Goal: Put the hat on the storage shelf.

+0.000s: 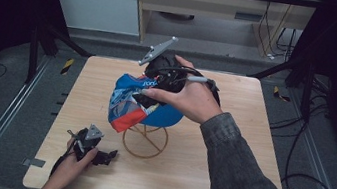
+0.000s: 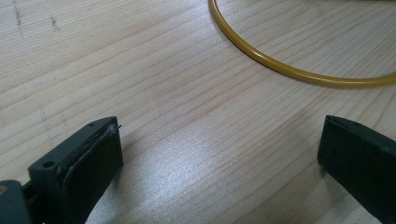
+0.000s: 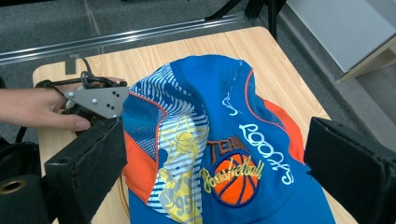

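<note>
High view: wooden table (image 1: 229,149) seen from above. Near the middle, a blue cap (image 1: 127,101) with white stripes and an orange panel, resting on top of a yellow wire stand (image 1: 145,141) whose ring base sits flat on the wood. Right gripper (image 1: 148,99) held over the cap from the far right side by the right hand (image 1: 188,97), grey plate pointing up and to the far side; jaw opening cannot be told from here, hidden by hand and cap. Left gripper (image 1: 109,156) low at the near left corner, gripped by the left hand (image 1: 70,163), jaws pointing right toward the stand's ring, well apart from the cap.

Left gripper view: two black jaws spread wide, nothing between them, hovering close above bare wood grain (image 2: 154,70). A curve of the yellow ring (image 2: 280,67) lying on the table just beyond, at upper right.

Right gripper view: black jaws set wide apart, one either side of the cap (image 3: 219,140), not pressing it. Cap crown facing up, showing a basketball emblem, yellow lettering and a striped panel. Behind it, left hand (image 3: 37,107) holding the other gripper (image 3: 95,100) with its grey plate, near the table's edge.
</note>
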A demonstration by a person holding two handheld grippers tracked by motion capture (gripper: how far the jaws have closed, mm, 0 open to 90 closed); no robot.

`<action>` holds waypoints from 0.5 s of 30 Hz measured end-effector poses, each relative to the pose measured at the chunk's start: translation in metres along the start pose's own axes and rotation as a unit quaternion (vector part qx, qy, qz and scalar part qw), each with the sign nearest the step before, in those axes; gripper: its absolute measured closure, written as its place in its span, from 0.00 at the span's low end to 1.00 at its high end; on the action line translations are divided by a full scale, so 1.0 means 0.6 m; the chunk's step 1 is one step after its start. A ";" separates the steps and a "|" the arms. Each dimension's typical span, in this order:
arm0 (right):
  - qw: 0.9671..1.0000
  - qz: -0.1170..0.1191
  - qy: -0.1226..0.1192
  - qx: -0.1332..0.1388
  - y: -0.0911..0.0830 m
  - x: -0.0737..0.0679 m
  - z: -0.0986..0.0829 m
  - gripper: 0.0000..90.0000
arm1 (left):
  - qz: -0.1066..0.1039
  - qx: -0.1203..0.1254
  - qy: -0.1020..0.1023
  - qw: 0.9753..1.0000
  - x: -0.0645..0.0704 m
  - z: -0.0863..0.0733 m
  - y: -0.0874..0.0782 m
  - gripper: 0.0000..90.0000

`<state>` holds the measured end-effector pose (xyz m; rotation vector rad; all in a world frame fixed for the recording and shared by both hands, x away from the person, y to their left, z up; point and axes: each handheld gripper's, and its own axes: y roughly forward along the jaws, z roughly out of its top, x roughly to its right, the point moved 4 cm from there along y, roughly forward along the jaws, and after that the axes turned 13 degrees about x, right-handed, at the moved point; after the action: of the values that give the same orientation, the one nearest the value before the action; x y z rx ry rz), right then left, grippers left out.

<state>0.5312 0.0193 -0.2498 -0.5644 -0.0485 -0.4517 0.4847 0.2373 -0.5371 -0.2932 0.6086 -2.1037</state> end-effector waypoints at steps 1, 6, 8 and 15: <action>1.000 -0.001 -0.001 0.000 -0.002 0.000 0.000 0.07 | 0.000 0.000 0.000 1.000 0.000 0.000 0.000 0.00; 1.000 -0.003 -0.001 0.009 -0.011 -0.002 -0.001 0.06 | -0.001 -0.002 0.000 1.000 0.000 0.000 0.000 0.00; 1.000 -0.004 -0.001 0.010 -0.014 -0.003 -0.003 0.06 | -0.001 -0.002 0.000 1.000 0.000 0.000 0.000 0.00; 1.000 -0.008 -0.001 0.017 -0.029 -0.004 -0.013 0.06 | -0.001 -0.001 0.000 1.000 0.000 0.000 0.000 0.00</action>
<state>0.5211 0.0030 -0.2482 -0.5315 -0.0621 -0.4657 0.4846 0.2374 -0.5370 -0.2957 0.6115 -2.1049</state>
